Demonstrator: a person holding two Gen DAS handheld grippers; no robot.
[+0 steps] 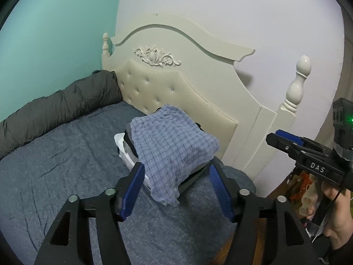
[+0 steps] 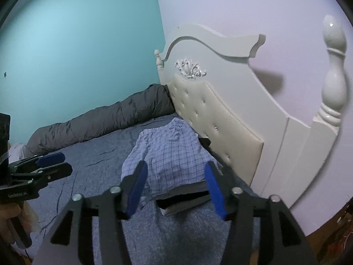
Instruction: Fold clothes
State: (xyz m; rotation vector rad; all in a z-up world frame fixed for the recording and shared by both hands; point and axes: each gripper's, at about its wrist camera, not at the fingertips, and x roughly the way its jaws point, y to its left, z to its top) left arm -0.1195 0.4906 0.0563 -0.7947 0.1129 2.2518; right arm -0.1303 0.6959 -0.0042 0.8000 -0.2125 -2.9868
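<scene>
Overhead, both tongs — left [image 1: 176,177], right [image 2: 175,176] — gape empty above one checked garment [image 1: 172,150] topping one folded stack [image 1: 126,143].

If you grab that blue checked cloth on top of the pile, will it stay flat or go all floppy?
Probably floppy: the checked cloth already droops over the front edge of the pile of folded clothes. It looks thin and light, so one pinch would likely let it unfold. Both tongs, left and right, are open.

A teal wall [image 1: 55,33] meets a pale lilac wall [image 1: 242,11] behind a cream carved headboard [image 1: 176,84]. The bed [image 1: 66,154] wears a blue-grey cover, with a rolled grey duvet [image 1: 59,106] along the teal wall.
</scene>
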